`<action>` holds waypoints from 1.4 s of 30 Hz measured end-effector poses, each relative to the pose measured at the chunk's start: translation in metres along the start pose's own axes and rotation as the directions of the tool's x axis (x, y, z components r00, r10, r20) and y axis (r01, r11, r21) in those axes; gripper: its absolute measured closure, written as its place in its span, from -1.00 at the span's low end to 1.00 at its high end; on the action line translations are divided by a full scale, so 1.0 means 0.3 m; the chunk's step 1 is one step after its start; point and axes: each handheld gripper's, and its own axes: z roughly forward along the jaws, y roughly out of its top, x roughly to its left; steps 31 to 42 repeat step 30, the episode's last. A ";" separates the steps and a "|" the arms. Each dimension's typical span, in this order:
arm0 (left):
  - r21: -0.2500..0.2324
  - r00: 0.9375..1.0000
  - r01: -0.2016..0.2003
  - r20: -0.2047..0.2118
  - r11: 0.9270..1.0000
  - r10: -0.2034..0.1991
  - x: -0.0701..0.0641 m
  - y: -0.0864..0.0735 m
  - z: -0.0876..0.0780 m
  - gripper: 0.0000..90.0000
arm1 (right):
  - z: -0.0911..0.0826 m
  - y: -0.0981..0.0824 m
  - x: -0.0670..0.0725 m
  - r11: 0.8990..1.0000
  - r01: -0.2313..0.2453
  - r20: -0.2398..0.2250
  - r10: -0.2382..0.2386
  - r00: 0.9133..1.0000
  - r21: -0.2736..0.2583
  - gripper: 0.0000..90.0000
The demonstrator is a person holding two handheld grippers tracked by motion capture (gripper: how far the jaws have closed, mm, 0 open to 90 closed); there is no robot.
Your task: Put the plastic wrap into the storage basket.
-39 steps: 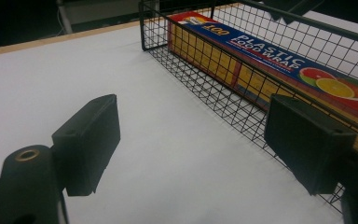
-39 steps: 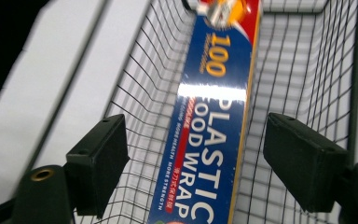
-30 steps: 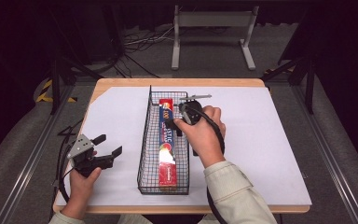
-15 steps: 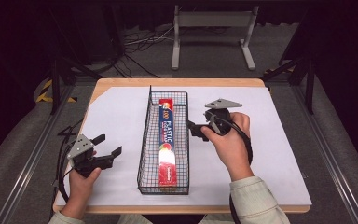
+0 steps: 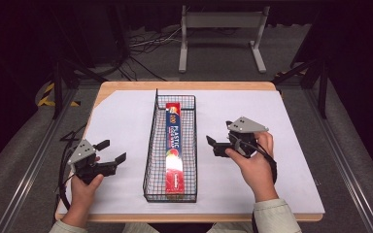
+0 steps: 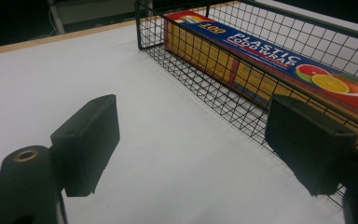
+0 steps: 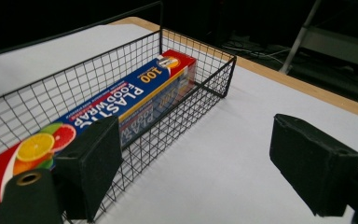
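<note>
Since the earlier frame the right gripper point(image 5: 218, 145) had withdrawn right of the wire basket point(image 5: 151, 145), jaws apart, empty. High view: plastic wrap box point(image 5: 174, 145) lay lengthwise inside, mid-table. Left gripper view: left gripper point(image 6: 191, 144) spread, idle. Right gripper view: box point(image 7: 121, 105) likely light, stiff, slick; grip across long sides.

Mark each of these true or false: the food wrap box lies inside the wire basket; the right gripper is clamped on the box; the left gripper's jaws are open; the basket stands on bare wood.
1. The food wrap box lies inside the wire basket. True.
2. The right gripper is clamped on the box. False: it is open, beside the basket, holding nothing.
3. The left gripper has open jaws. True.
4. The basket stands on bare wood. False: it stands on the white sheet covering the table.
</note>
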 end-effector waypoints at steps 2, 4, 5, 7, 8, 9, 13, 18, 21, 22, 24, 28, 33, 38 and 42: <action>0.008 1.000 -0.006 -0.005 1.000 0.006 0.004 -0.001 0.000 -0.59 | -0.012 -0.031 -0.010 0.999 0.028 0.002 -0.028 1.000 -0.019 -0.62; 0.009 1.000 0.000 -0.004 1.000 0.000 0.004 -0.003 0.002 -0.59 | -0.026 -0.063 -0.023 0.999 0.041 -0.001 -0.041 0.999 -0.021 -0.62; 0.010 1.000 0.000 -0.004 1.000 0.000 0.004 -0.002 0.002 -0.59 | -0.034 -0.079 -0.032 0.999 0.044 0.001 -0.044 0.999 -0.020 -0.62; 0.014 1.000 -0.004 -0.004 1.000 0.004 0.003 -0.002 0.004 -0.59 | -0.049 -0.110 -0.053 0.999 0.041 0.008 -0.040 0.999 -0.024 -0.62; 0.017 1.000 -0.005 -0.004 1.000 0.005 0.001 -0.003 0.006 -0.59 | -0.054 -0.121 -0.059 0.999 0.034 0.008 -0.034 0.999 -0.026 -0.62; 0.017 1.000 -0.006 -0.003 1.000 0.006 0.000 -0.003 0.009 -0.59 | -0.060 -0.137 -0.069 0.999 0.027 0.012 -0.027 1.000 -0.029 -0.62; 0.031 1.000 -0.018 0.001 0.999 0.018 -0.004 -0.005 0.017 -0.61 | -0.068 -0.176 -0.098 0.999 0.033 0.012 -0.033 0.999 -0.032 -0.62; 0.028 1.000 -0.006 0.004 1.000 0.006 -0.001 -0.007 0.015 -0.61 | -0.066 -0.212 -0.121 0.999 0.039 -0.003 -0.040 0.999 -0.023 -0.62; 0.032 1.000 -0.007 0.007 0.999 0.007 0.003 -0.009 0.017 -0.62 | -0.064 -0.233 -0.128 0.999 0.034 -0.010 -0.034 0.999 -0.015 -0.62; 0.035 1.000 -0.012 0.006 0.999 0.012 0.004 -0.010 0.018 -0.62 | -0.064 -0.242 -0.132 0.999 0.030 -0.011 -0.030 0.999 -0.012 -0.62; 0.035 1.000 -0.013 0.007 0.999 0.012 0.004 -0.010 0.019 -0.62 | -0.065 -0.247 -0.135 1.000 0.026 -0.013 -0.026 1.000 -0.009 -0.62; 0.035 1.000 -0.011 0.009 0.999 0.010 0.005 -0.011 0.019 -0.63 | -0.072 -0.269 -0.148 1.000 0.003 -0.013 -0.003 1.000 -0.004 -0.62; 0.038 1.000 -0.014 0.002 0.999 0.014 0.003 -0.010 0.017 -0.63 | -0.075 -0.272 -0.155 1.000 -0.014 -0.025 0.013 1.000 -0.010 -0.62; 0.038 1.000 -0.014 0.002 0.999 0.014 0.003 -0.010 0.017 -0.63 | -0.075 -0.272 -0.155 1.000 -0.014 -0.025 0.013 1.000 -0.010 -0.62; 0.038 1.000 -0.014 0.002 0.999 0.014 0.003 -0.010 0.017 -0.63 | -0.075 -0.272 -0.155 1.000 -0.014 -0.025 0.013 1.000 -0.010 -0.62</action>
